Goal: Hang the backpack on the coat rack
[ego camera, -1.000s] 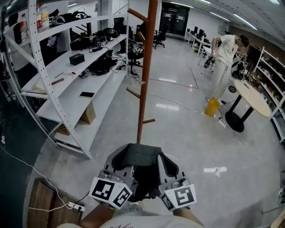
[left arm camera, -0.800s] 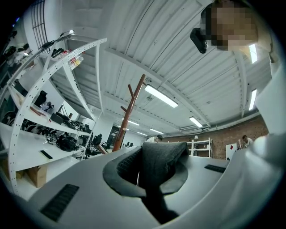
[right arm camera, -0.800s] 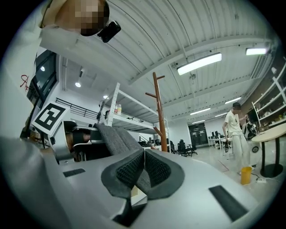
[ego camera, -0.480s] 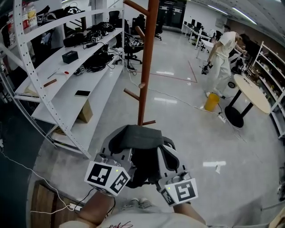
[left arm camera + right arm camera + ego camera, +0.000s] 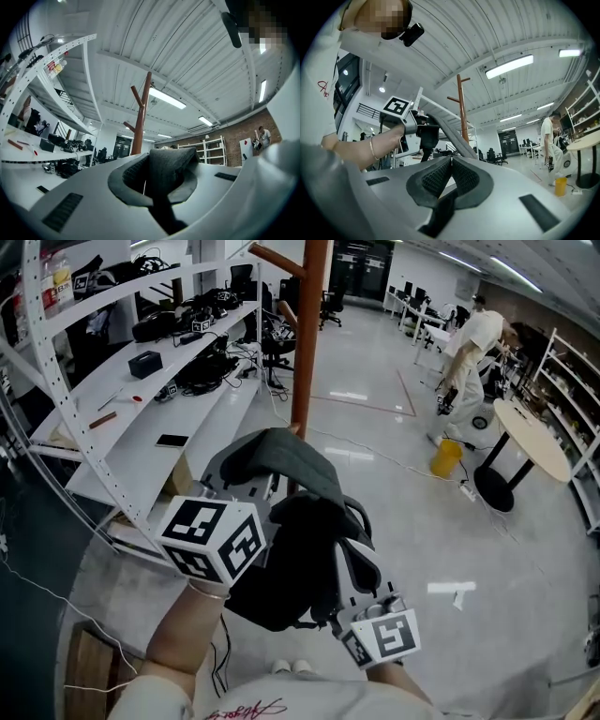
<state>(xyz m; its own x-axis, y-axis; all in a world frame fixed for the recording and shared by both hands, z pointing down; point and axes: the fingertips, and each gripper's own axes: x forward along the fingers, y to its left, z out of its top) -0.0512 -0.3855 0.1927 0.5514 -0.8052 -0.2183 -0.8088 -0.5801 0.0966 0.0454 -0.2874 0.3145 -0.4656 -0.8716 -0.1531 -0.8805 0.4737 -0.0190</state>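
Observation:
A black and grey backpack (image 5: 286, 563) hangs between my two grippers, close in front of the brown wooden coat rack (image 5: 307, 334). My left gripper (image 5: 255, 491) is raised and shut on the bag's dark grey top strap (image 5: 174, 157), with the rack's pole (image 5: 139, 123) right behind it. My right gripper (image 5: 354, 589) is lower, at the bag's right side, shut on a grey strap (image 5: 457, 140) that runs up to the left gripper (image 5: 408, 123). The rack's pegs (image 5: 267, 256) stick out above the bag. The bag touches no peg.
White shelving (image 5: 112, 418) with cables and gear runs along the left. A person (image 5: 472, 352) stands at the back right near a yellow bucket (image 5: 447, 463) and a round table (image 5: 530, 442). A cable (image 5: 394, 465) crosses the glossy floor.
My left gripper has risen and lifted the bag's top up toward the rack pole. The right gripper stayed low. The far person moved a little to the right.

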